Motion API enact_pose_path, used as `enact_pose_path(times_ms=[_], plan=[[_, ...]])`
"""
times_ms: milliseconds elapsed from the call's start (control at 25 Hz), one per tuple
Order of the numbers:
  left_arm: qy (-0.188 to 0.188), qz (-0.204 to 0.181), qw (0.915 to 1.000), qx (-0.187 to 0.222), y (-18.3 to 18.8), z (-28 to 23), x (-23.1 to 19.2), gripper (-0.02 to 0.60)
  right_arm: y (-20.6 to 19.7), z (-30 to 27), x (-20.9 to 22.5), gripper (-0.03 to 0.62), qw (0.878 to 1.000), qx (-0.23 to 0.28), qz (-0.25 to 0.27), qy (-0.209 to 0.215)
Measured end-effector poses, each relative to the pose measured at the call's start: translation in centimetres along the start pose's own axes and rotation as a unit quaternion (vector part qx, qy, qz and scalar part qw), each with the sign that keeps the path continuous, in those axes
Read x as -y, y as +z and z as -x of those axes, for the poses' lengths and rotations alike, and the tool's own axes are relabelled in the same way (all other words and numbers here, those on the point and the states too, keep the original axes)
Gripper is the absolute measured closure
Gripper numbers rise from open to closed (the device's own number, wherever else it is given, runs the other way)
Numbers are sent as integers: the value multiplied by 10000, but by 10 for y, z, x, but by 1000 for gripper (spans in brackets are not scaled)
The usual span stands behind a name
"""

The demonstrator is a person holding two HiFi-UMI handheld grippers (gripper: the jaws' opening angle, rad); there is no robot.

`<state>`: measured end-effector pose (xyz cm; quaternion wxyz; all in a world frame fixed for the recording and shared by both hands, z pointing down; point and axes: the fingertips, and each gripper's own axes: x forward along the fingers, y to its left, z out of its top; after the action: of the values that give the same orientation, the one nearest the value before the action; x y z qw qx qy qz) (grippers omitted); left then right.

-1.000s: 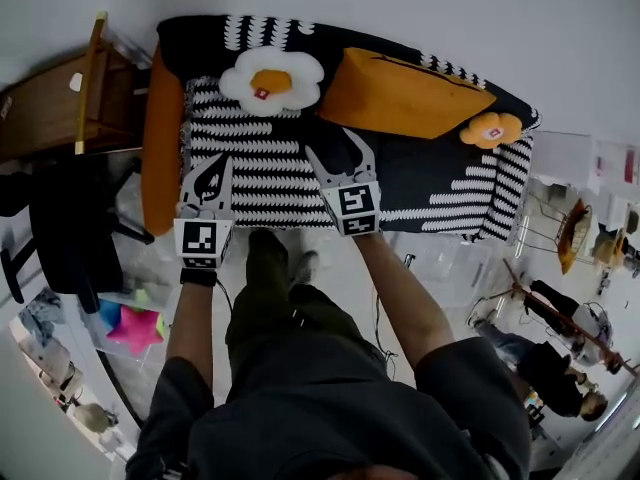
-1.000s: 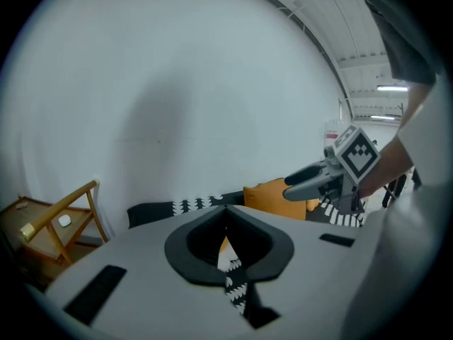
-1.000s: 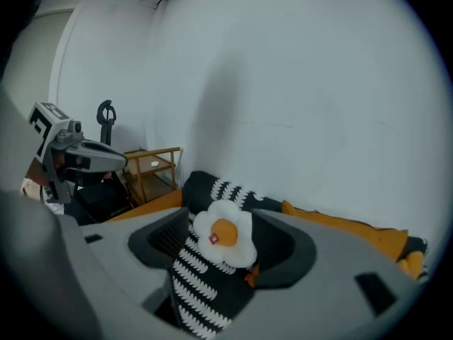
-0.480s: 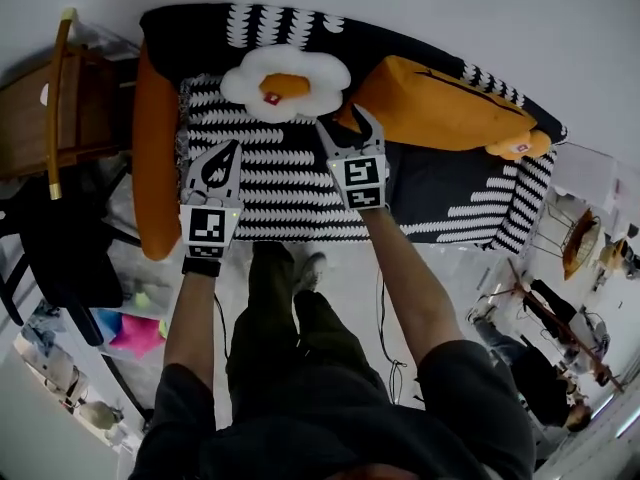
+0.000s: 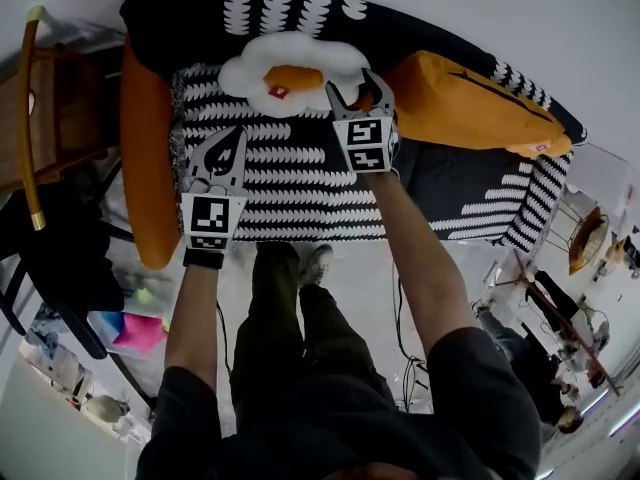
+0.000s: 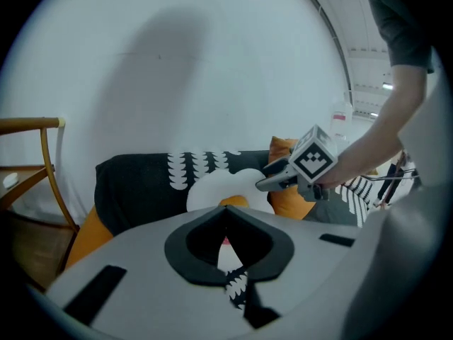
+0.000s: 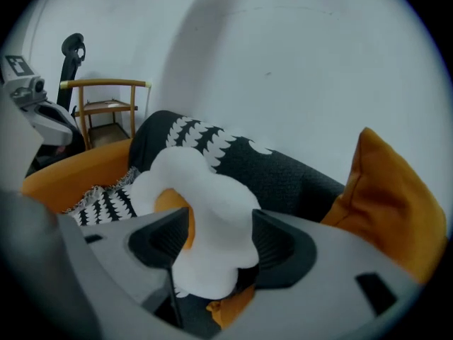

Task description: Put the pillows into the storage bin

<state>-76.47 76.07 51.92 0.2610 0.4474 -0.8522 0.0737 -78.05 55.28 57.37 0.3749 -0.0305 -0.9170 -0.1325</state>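
A white flower pillow (image 5: pixel 290 68) with an orange centre leans against the back of the black-and-white sofa (image 5: pixel 290 183). My right gripper (image 5: pixel 360 90) is open at the pillow's right petals. In the right gripper view the white pillow (image 7: pixel 205 197) lies between the spread jaws of that gripper (image 7: pixel 216 236), and I see no squeeze on it. The left gripper (image 5: pixel 230 140) is shut and empty over the patterned seat, short of the pillow (image 6: pixel 212 186). A big orange pillow (image 5: pixel 470 103) rests to the right, with a small orange flower pillow (image 5: pixel 540 148) at its far end.
The sofa has an orange armrest (image 5: pixel 145 158) on the left. Beyond that armrest stand a wooden chair (image 5: pixel 25 118) and a black chair (image 5: pixel 60 258). A pink star cushion (image 5: pixel 140 330) lies among clutter on the floor at lower left. People stand at lower right (image 5: pixel 560 368).
Both grippers have moved away from me and down toward the sofa back. The right one has come up to the white flower pillow's right side, with the pillow now between its jaws.
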Motion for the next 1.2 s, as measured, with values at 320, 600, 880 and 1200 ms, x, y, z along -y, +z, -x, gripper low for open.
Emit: enact_pose_path(times_ms=[320, 600, 880, 1200], plan=[[-76, 79, 9998, -170, -40, 16, -29, 578, 15, -44, -28, 317, 9986, -269, 377, -268], [-86, 102, 9996, -248, -54, 13, -31, 578, 8, -50, -34, 453, 9985, -234, 457, -214], [-119, 85, 9996, -242, -54, 21, -29, 578, 14, -27, -47, 546, 9994, 72, 317, -131], [-188, -49, 9997, -124, -25, 44, -16, 578, 40, 56, -66, 549, 9976, 481, 430, -269]])
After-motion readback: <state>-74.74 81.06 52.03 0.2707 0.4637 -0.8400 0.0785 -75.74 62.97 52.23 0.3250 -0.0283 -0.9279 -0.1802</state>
